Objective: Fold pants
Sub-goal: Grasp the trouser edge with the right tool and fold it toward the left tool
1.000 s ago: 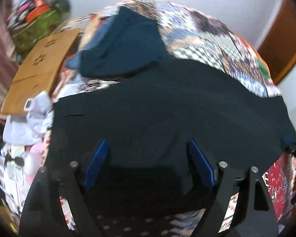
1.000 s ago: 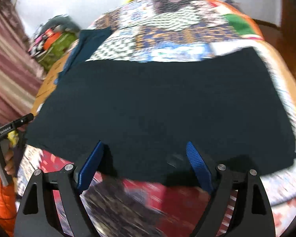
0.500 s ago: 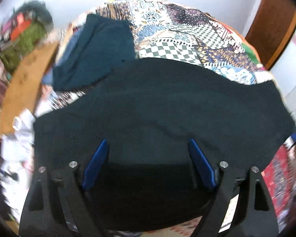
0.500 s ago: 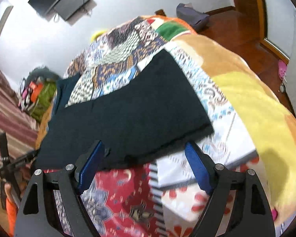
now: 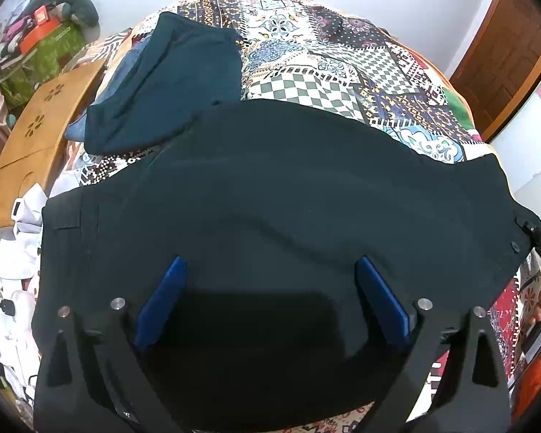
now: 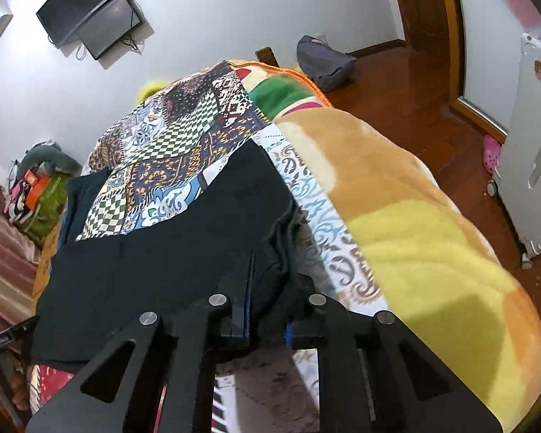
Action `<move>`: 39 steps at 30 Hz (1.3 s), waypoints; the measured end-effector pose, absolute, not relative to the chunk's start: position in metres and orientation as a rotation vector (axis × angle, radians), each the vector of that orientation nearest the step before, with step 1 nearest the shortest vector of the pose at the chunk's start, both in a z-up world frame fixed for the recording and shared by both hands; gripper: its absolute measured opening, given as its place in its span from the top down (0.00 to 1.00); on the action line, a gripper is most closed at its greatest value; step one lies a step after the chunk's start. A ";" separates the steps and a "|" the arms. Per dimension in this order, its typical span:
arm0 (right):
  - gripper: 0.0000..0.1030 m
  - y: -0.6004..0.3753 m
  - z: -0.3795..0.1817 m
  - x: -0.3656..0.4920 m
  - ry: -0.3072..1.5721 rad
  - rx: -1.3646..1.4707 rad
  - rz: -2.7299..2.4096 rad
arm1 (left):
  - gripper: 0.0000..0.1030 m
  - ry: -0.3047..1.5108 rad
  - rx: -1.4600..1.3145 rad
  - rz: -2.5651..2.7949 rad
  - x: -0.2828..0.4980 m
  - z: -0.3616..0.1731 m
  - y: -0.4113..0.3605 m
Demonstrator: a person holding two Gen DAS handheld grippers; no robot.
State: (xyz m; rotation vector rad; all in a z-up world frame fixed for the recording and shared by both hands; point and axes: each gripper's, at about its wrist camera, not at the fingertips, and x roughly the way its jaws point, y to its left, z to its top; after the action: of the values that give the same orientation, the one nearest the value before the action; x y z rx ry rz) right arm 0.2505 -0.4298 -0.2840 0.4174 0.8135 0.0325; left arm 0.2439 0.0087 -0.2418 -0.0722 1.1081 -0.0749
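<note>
Black pants [image 5: 270,198] lie spread flat across a patchwork bedspread [image 5: 324,68]. My left gripper [image 5: 270,299] is open, its blue pads over the near edge of the pants, holding nothing. In the right wrist view the pants [image 6: 169,252] run from the left to the right corner. My right gripper [image 6: 268,310] is shut on the pants' near right corner, where the cloth bunches between the fingers. The right gripper's body shows at the right edge of the left wrist view [image 5: 539,241].
A folded dark teal garment [image 5: 169,83] lies on the bed beyond the pants at the left. A wooden board [image 5: 39,137] and white clothes [image 5: 21,238] are at the left. A yellow-orange blanket [image 6: 414,234] covers the bed's right side. A white suitcase [image 6: 533,151] stands on the floor.
My right gripper swung to the pants' right corner and closed on it; it was open before. The left gripper stayed open over the near edge, shifting slightly.
</note>
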 end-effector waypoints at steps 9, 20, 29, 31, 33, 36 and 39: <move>0.90 -0.413 -0.230 0.248 0.701 0.367 0.059 | 0.06 1.067 -0.063 -0.075 0.236 -0.221 0.019; 0.90 -0.342 -0.152 0.268 0.556 0.377 0.295 | 0.06 0.908 -0.048 -0.096 0.207 -0.170 0.035; 0.90 -0.256 -0.139 0.295 0.553 0.319 0.475 | 0.06 0.848 -0.045 -0.113 0.188 -0.153 0.046; 0.90 -0.235 -0.141 0.298 0.566 0.302 0.513 | 0.06 0.849 -0.041 -0.095 0.186 -0.154 0.050; 0.90 -0.217 -0.147 0.301 0.585 0.291 0.550 | 0.06 0.852 -0.046 -0.084 0.183 -0.156 0.055; 0.90 -0.186 -0.159 0.303 0.637 0.263 0.606 | 0.06 0.854 -0.056 -0.060 0.178 -0.157 0.063; 0.90 -0.157 -0.179 0.300 0.711 0.213 0.659 | 0.06 0.860 -0.064 -0.033 0.172 -0.161 0.074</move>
State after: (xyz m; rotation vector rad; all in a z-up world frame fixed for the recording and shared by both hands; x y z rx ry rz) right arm 0.3003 -0.1573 -0.1787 0.2128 0.7114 0.6592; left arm 0.1724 0.0737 -0.1608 -0.0637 0.8602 -0.0325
